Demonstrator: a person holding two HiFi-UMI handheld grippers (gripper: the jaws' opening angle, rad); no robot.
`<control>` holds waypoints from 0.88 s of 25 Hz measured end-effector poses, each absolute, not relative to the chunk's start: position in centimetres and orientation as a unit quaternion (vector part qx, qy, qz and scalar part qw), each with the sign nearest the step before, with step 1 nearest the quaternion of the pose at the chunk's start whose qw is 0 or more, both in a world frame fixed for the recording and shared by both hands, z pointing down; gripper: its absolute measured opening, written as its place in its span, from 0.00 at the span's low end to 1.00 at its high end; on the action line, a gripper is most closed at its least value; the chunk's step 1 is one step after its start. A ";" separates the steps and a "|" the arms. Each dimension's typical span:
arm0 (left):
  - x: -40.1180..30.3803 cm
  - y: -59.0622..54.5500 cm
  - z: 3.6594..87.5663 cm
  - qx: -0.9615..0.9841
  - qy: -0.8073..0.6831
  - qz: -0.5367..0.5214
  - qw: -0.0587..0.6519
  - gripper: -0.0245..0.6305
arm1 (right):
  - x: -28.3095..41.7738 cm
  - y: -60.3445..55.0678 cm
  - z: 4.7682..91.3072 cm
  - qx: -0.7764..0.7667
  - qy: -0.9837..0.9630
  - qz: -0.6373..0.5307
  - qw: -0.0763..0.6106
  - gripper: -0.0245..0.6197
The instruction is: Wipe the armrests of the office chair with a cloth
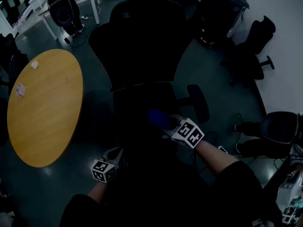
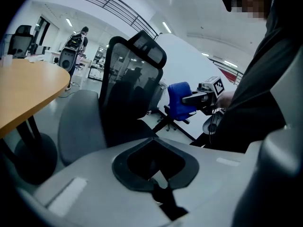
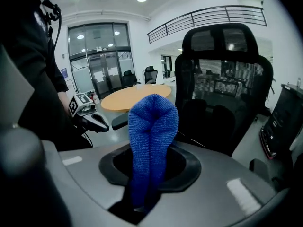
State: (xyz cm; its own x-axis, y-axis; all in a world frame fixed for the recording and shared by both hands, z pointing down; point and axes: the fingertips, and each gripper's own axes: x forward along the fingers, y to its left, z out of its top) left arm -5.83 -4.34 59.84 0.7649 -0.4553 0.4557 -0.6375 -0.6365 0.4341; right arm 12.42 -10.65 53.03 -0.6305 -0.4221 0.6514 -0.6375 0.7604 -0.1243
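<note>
A black mesh-back office chair (image 1: 142,46) stands right in front of me, its right armrest (image 1: 198,103) showing as a dark pad. My right gripper (image 1: 166,123) hovers over the seat front, left of that armrest, shut on a folded blue cloth (image 1: 158,118). In the right gripper view the cloth (image 3: 152,126) sticks up from the gripper (image 3: 149,174) toward the chair back (image 3: 222,93). My left gripper (image 1: 118,152) hangs lower left, near the seat's front left corner. Its jaws (image 2: 154,162) look shut with nothing between them. The left gripper view shows the chair (image 2: 128,89) and the cloth (image 2: 180,100).
An oval wooden table (image 1: 45,103) stands close on the left of the chair. Other black chairs (image 1: 251,56) (image 1: 279,129) and a dark cabinet (image 1: 220,15) stand to the right. A white desk (image 1: 71,4) is at the far left. A person (image 2: 78,41) stands far off.
</note>
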 end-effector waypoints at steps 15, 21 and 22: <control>19.2 -6.6 56.0 0.902 -0.293 0.154 0.279 0.06 | 31.0 -16.1 49.2 0.275 -0.923 0.146 0.226 0.21; 27.1 -6.4 55.2 0.920 -0.238 0.176 0.257 0.06 | 35.1 -18.4 50.0 0.269 -0.925 0.146 0.225 0.21; 28.1 -6.3 55.3 0.921 -0.231 0.179 0.256 0.06 | 35.6 -19.0 50.3 0.268 -0.925 0.145 0.228 0.21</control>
State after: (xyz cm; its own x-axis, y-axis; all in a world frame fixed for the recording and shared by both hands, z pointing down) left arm 28.12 -6.26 55.34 0.8289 -0.3347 0.4483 -0.5180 -0.7618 0.3890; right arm 35.64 -18.96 50.29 -0.7528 -0.4291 0.4992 -0.5613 0.8145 -0.1463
